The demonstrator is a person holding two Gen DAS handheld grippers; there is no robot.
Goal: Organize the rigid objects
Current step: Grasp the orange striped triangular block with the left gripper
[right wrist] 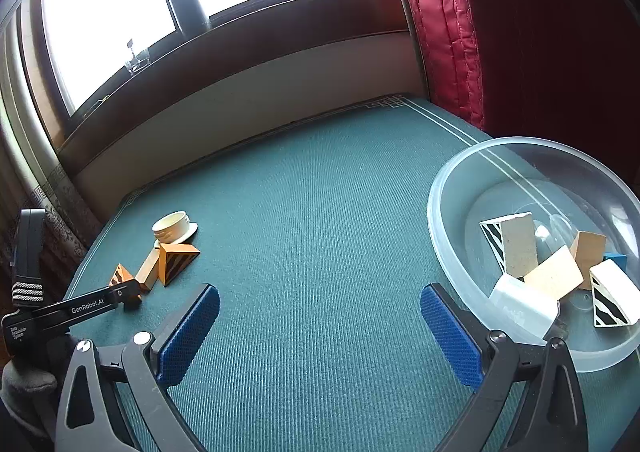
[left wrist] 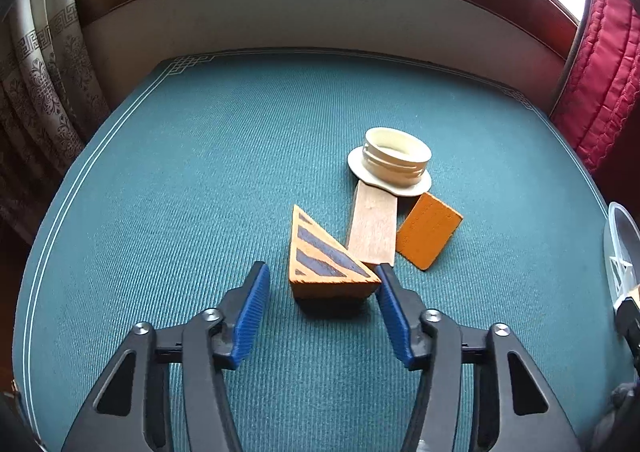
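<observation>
Wooden pieces lie in a small cluster on the green tabletop [left wrist: 200,172]. Nearest the left claw [left wrist: 320,272] is an orange striped wedge [left wrist: 324,256], a triangle with dark bands on its top face. The left claw stands wide, its blue pads either side of the wedge's near end; the right-hand pad looks to be just at the wedge's corner, the left-hand pad is apart from it. Beyond the wedge lies a plain wooden plank [left wrist: 374,228], its far end tucked under a cream threaded ring [left wrist: 394,160] with a flat flange. Just beside the plank on the right sits an orange block [left wrist: 430,230], tilted.

From the right wrist view the same cluster shows at far left, with the left claw reaching in toward it. The right claw [right wrist: 320,302] hangs wide over bare green cloth, holding nothing. Just beside its right finger stands a clear plastic bowl [right wrist: 448,188], with several blocks piled inside: 2 zebra-striped ones, a white one, plain wooden ones and a blue one. A red quilted curtain [right wrist: 448,32] hangs behind the bowl.
</observation>
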